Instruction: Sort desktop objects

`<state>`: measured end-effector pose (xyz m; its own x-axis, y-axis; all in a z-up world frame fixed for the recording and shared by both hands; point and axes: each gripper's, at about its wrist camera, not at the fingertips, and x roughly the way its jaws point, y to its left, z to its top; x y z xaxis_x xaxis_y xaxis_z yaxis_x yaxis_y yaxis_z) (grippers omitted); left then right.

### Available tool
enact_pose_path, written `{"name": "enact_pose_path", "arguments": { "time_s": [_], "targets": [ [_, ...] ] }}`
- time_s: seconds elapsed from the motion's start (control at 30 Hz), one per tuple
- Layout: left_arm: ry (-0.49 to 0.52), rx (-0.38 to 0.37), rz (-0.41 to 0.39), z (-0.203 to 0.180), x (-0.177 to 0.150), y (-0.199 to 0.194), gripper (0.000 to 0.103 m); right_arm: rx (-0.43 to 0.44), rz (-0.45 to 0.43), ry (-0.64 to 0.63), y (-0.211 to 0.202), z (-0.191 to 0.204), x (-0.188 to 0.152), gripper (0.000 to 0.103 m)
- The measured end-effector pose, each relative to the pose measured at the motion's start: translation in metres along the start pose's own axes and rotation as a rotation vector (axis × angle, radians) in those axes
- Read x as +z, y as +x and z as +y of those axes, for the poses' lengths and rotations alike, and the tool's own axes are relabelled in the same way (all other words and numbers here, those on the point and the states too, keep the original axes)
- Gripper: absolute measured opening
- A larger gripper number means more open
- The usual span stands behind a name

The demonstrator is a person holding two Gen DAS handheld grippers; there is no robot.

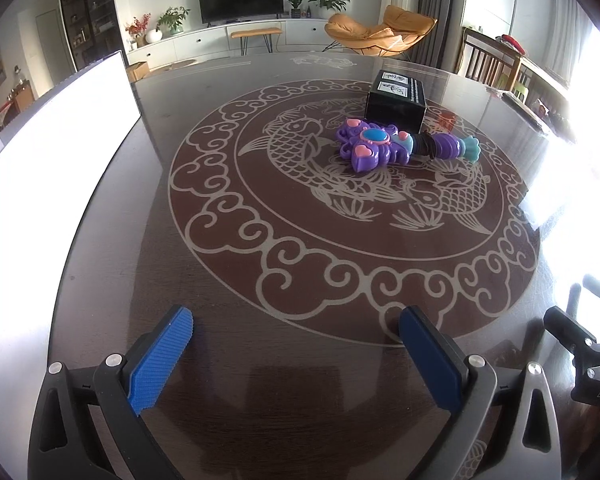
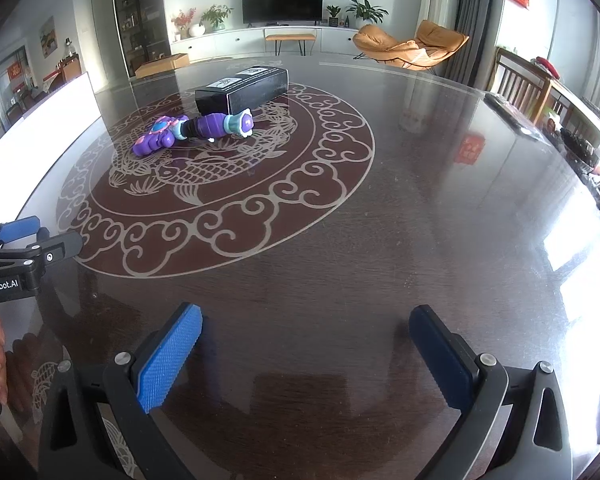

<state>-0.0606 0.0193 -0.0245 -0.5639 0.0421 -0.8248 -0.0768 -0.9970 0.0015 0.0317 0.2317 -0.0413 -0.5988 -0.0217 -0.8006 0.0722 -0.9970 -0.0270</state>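
A purple toy wand [image 1: 396,146] with pink hearts and a teal gem lies on the dark glass table [image 1: 260,360], on the fish medallion. A black rectangular box [image 1: 397,100] lies just behind it. Both also show in the right wrist view: the wand [image 2: 192,130] and the box [image 2: 244,90] at the far left. My left gripper [image 1: 296,344] is open and empty, near the table's front, well short of the wand. My right gripper [image 2: 306,346] is open and empty, to the right of the left one. The left gripper's side shows at the left edge of the right wrist view [image 2: 24,240].
A white board or tray [image 1: 56,140] stands along the table's left side. Wooden chairs [image 2: 520,84] and small clutter [image 2: 588,152] line the right edge. A TV, plants and an orange lounge chair stand beyond the table.
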Motion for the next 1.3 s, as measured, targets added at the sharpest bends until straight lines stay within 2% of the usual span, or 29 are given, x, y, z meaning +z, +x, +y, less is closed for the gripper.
{"name": "enact_pose_path", "arguments": {
  "time_s": [0.27, 0.33, 0.43, 0.5, 0.53, 0.6, 0.73, 0.8, 0.87, 0.9, 0.97, 1.03, 1.1, 1.3],
  "targets": [
    [0.0, 0.0, 0.0, 0.001, 0.001, 0.0, 0.103, 0.021, 0.014, 0.0, 0.001, 0.0, 0.003, 0.103],
    [0.0, 0.0, 0.0, 0.0, 0.0, 0.0, 0.103, 0.035, 0.013, 0.022, 0.004, -0.01, 0.017, 0.103],
    [0.0, 0.0, 0.0, 0.0, 0.001, 0.0, 0.103, -0.053, -0.052, 0.107, 0.01, -0.039, 0.057, 0.103],
    [0.0, 0.0, 0.0, 0.001, 0.001, 0.0, 0.103, -0.068, -0.02, 0.181, 0.027, -0.058, 0.083, 0.103],
    [0.0, 0.0, 0.0, 0.0, 0.001, 0.0, 0.103, -0.073, 0.022, 0.215, 0.041, -0.067, 0.098, 0.103],
    [0.0, 0.0, 0.0, 0.0, 0.001, 0.0, 0.103, -0.108, 0.069, 0.226, 0.061, -0.07, 0.115, 0.103],
    [0.0, 0.0, 0.0, 0.0, 0.001, 0.0, 0.103, -0.128, 0.126, 0.081, 0.089, -0.033, 0.132, 0.103],
    [0.0, 0.0, 0.0, 0.0, 0.001, 0.0, 0.103, -0.078, 0.112, 0.029, 0.088, -0.008, 0.134, 0.101],
    [0.0, 0.0, 0.001, 0.0, 0.001, 0.001, 0.103, 0.016, 0.137, -0.021, 0.087, 0.022, 0.13, 0.101],
    [-0.001, 0.0, 0.001, 0.0, 0.0, 0.001, 0.103, 0.101, 0.151, -0.076, 0.083, 0.045, 0.126, 0.101],
    [0.0, 0.0, 0.001, -0.001, 0.0, 0.0, 0.103, 0.162, 0.139, -0.166, 0.071, 0.074, 0.118, 0.099],
    [0.0, 0.0, 0.001, -0.001, 0.0, 0.001, 0.103, 0.156, 0.087, -0.196, 0.055, 0.086, 0.113, 0.099],
    [0.0, 0.0, 0.001, -0.001, 0.0, 0.001, 0.103, 0.144, 0.068, -0.16, 0.045, 0.078, 0.108, 0.099],
    [-0.001, 0.0, 0.001, -0.001, 0.001, 0.001, 0.103, 0.056, 0.103, -0.127, 0.034, 0.034, 0.065, 0.101]
  ]
}}
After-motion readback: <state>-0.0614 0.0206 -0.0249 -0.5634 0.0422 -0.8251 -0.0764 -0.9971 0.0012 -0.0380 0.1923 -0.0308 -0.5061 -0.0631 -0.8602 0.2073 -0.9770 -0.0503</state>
